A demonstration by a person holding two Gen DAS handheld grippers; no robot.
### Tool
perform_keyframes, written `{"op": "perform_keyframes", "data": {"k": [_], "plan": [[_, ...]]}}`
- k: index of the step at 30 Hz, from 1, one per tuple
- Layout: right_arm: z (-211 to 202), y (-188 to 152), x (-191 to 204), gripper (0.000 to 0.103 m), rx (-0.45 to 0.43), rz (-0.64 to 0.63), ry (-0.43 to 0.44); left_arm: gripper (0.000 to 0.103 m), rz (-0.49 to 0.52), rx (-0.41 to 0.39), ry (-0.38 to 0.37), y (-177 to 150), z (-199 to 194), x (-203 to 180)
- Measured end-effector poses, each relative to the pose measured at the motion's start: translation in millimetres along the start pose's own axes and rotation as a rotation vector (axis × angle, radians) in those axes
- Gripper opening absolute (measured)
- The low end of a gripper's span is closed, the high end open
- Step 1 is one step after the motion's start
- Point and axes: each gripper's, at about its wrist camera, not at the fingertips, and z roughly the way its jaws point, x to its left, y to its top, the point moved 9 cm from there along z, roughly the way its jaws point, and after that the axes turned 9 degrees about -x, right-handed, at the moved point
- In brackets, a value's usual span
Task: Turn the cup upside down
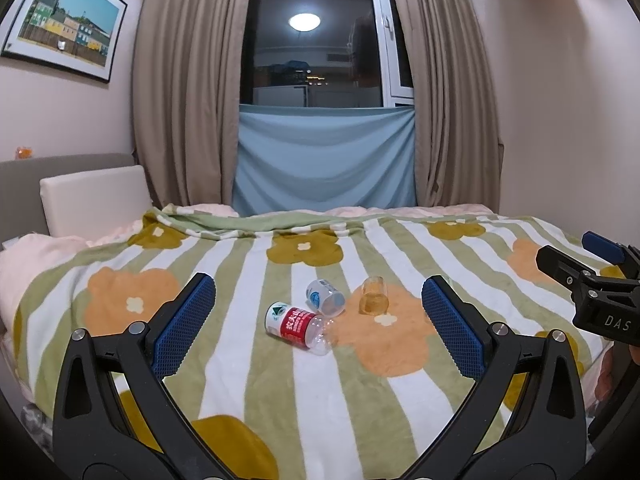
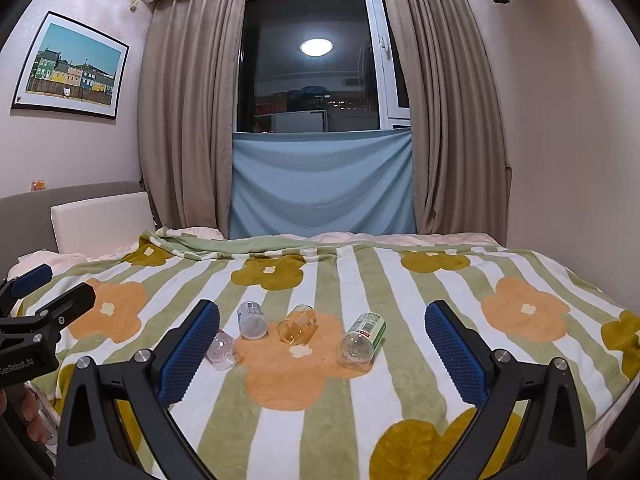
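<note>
Several clear plastic cups lie on their sides on the flowered blanket. A red-labelled cup lies nearest my left gripper, a blue-labelled cup behind it, and an amber cup to the right. In the right wrist view the amber cup is in the middle, the blue-labelled cup to its left, a green-labelled cup to its right, and the red-labelled cup's clear end shows beside my left finger. My left gripper is open and empty. My right gripper is open and empty.
The striped flower blanket covers the bed. A white cushion leans on the headboard at the left. Curtains and a window stand behind the bed. The other gripper shows at the right edge of the left wrist view.
</note>
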Motion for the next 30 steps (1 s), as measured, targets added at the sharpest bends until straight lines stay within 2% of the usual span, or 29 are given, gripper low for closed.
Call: {"op": "perform_keyframes", "data": {"k": [30], "plan": [[-0.8, -1.9, 0.4, 0.103, 0.001, 0.004, -0.002, 0.103, 0.0, -0.005, -0.008, -6.3, -4.3, -0.8]]}}
